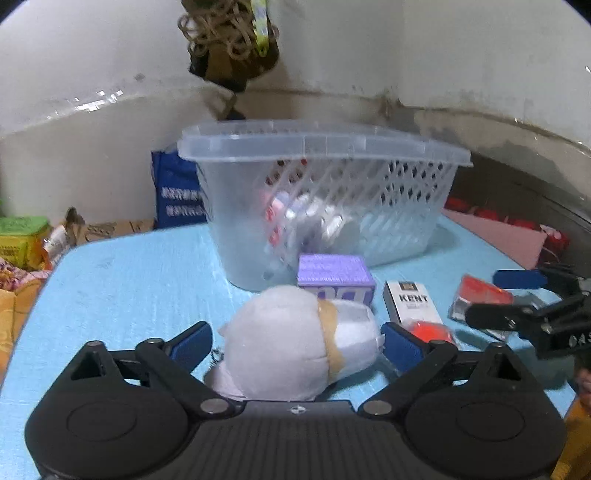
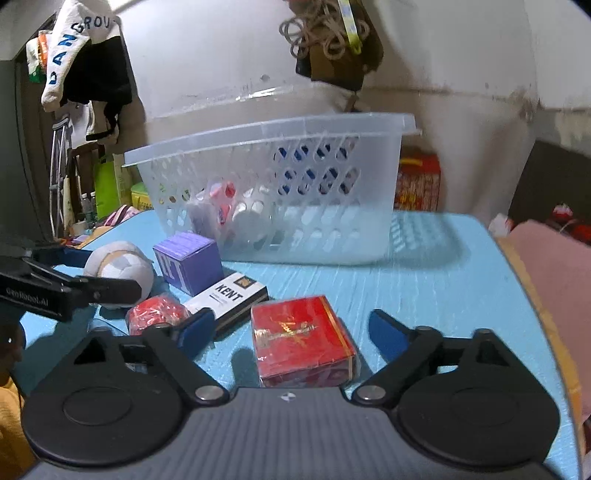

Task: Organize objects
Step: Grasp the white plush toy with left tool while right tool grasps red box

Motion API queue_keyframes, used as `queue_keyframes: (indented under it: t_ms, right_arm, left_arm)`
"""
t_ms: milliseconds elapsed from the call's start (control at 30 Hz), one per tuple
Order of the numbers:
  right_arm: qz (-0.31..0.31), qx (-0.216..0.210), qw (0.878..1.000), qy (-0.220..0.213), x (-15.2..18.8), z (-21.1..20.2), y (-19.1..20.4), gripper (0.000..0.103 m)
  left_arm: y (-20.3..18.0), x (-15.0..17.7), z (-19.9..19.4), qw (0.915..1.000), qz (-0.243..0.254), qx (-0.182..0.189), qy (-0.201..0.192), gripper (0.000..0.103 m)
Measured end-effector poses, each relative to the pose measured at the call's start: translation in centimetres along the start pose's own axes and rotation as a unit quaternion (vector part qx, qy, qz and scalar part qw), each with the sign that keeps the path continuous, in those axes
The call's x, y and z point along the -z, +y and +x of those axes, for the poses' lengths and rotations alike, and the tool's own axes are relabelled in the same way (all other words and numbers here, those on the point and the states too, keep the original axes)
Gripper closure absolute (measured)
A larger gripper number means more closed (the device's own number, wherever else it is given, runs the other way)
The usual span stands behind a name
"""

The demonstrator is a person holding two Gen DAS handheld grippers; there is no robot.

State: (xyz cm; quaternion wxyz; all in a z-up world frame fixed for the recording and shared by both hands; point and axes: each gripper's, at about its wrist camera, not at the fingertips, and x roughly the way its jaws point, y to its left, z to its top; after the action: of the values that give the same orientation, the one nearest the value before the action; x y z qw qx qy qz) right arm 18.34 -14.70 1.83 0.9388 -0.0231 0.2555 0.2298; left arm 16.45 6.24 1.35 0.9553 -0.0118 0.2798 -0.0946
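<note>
Nearest, the left claw (image 1: pixel 297 343) gapes wide around a grey plush toy (image 1: pixel 295 343) on the blue counter (image 1: pixel 129 266), while the right claw (image 2: pixel 291 328) spreads open around a red box (image 2: pixel 301 341). Beyond lie a red ball (image 2: pixel 157 314), KENT pack (image 2: pixel 231 295) and purple box (image 1: pixel 334 278). Farthest, the clear basket (image 2: pixel 269 127) shows blue through its holes only in the right view.

A rope bundle (image 2: pixel 325 33) hangs on the wall above a blue bag (image 1: pixel 177 192)
</note>
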Motion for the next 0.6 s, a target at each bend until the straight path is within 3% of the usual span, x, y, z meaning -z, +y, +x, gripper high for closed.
queue_keyframes:
  t_ms: [200, 433, 600]
  right_arm:
    - [-0.013, -0.003, 1.000, 0.011, 0.14, 0.10, 0.22, 0.021]
    - [-0.024, -0.006, 0.999, 0.027, 0.10, 0.74, 0.37, 0.048]
    - [-0.016, -0.012, 1.000, 0.014, 0.20, 0.41, 0.07, 0.049]
  left_arm:
    - [0.09, 0.09, 0.03, 1.0000, -0.005, 0.004, -0.002, 0.005]
    - [0.79, -0.12, 0.56, 0.9995, -0.024, 0.014, 0.013, 0.009]
    - [0.54, 0.00, 0.42, 0.9998, -0.017, 0.011, 0.007, 0.011]
